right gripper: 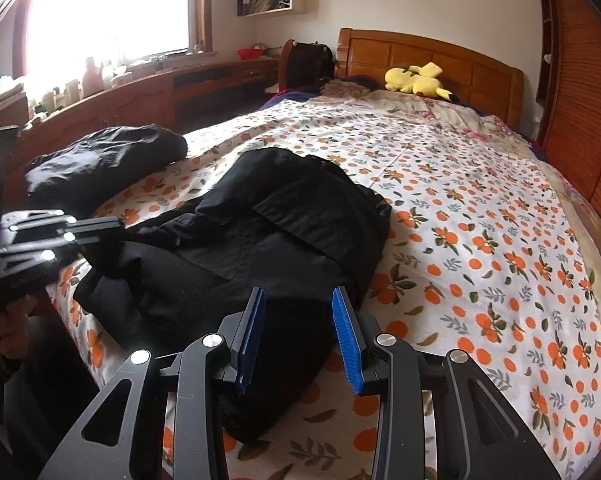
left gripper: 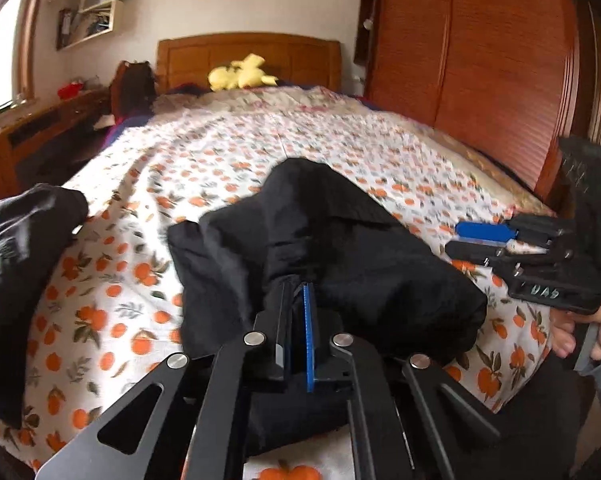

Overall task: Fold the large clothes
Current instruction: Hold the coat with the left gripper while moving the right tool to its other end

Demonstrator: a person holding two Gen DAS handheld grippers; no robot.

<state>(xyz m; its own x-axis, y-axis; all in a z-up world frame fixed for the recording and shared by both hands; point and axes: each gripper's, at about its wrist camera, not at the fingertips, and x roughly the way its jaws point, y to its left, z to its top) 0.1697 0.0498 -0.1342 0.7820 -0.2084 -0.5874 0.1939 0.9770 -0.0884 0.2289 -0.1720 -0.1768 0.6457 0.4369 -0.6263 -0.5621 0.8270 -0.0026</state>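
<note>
Bed (right gripper: 480, 208), orange-print sheet | black garment (right gripper: 260, 240) | wooden wardrobe (left gripper: 480, 60) beside bed

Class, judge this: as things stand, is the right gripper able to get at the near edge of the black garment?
Probably yes: the right gripper is open just above the black garment, with nothing between.

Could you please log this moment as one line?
left gripper: shut on black garment | right gripper: open above it | bed
</note>
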